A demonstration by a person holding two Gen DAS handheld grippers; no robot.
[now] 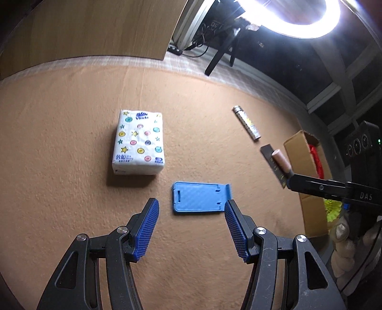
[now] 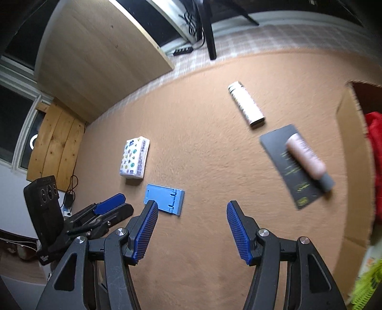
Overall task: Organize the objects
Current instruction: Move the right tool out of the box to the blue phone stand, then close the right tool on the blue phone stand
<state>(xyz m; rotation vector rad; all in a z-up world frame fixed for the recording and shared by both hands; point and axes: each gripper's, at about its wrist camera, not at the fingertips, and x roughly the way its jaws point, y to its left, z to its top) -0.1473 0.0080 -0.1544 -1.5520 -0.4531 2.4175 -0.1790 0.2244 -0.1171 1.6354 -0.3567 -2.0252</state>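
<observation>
A blue phone stand (image 1: 201, 197) lies flat on the tan mat just beyond my open left gripper (image 1: 191, 211); it also shows in the right wrist view (image 2: 165, 198). A white tissue pack (image 1: 139, 142) lies further left, also in the right wrist view (image 2: 135, 158). A white lighter (image 1: 246, 123) (image 2: 246, 105) lies to the right. A pink tube (image 2: 306, 157) rests on a black card (image 2: 292, 164). My right gripper (image 2: 192, 211) is open and empty above the mat; in the left wrist view its fingers (image 1: 315, 187) reach in from the right.
A cardboard box (image 1: 305, 167) holding red and yellow-green items stands at the mat's right edge, also in the right wrist view (image 2: 353, 167). A wooden board (image 1: 90, 31) leans behind the mat. A ring light (image 1: 308, 21) and tripod stand at the back.
</observation>
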